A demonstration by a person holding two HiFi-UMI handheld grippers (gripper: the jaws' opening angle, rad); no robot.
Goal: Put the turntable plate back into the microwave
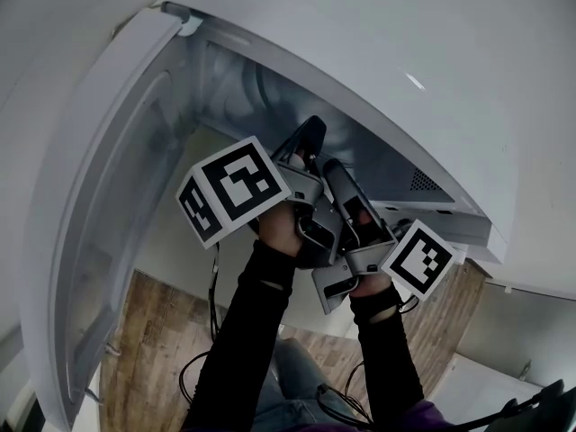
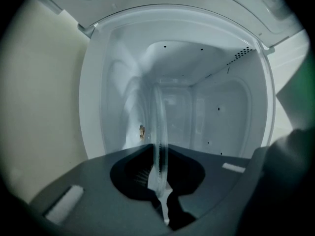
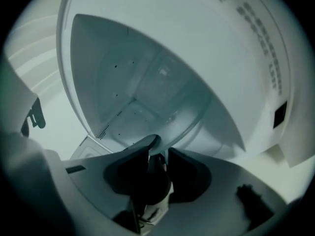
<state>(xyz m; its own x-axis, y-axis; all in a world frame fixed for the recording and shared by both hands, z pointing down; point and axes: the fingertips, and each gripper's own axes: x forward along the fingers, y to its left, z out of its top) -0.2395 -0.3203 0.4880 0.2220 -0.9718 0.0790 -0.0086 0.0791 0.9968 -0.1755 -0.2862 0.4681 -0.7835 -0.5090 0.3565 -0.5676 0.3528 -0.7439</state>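
The clear glass turntable plate [image 2: 160,117] stands on edge in front of the open microwave cavity [image 2: 211,112]. In the left gripper view its rim runs straight down between the jaws. My left gripper [image 2: 160,154] is shut on that rim. In the right gripper view the plate [image 3: 123,97] fills the upper picture, and its rim dips into the gap of my right gripper [image 3: 161,146]. Those jaws stand apart around the rim without pinching it. In the head view both grippers, left [image 1: 310,135] and right [image 1: 331,167], sit close together at the cavity mouth.
The white microwave door [image 1: 99,223] hangs open at the left of the head view. The white microwave body [image 1: 432,79] fills the upper right. Wooden floor [image 1: 144,331] and loose cables [image 1: 202,367] show below, beside the person's dark sleeves.
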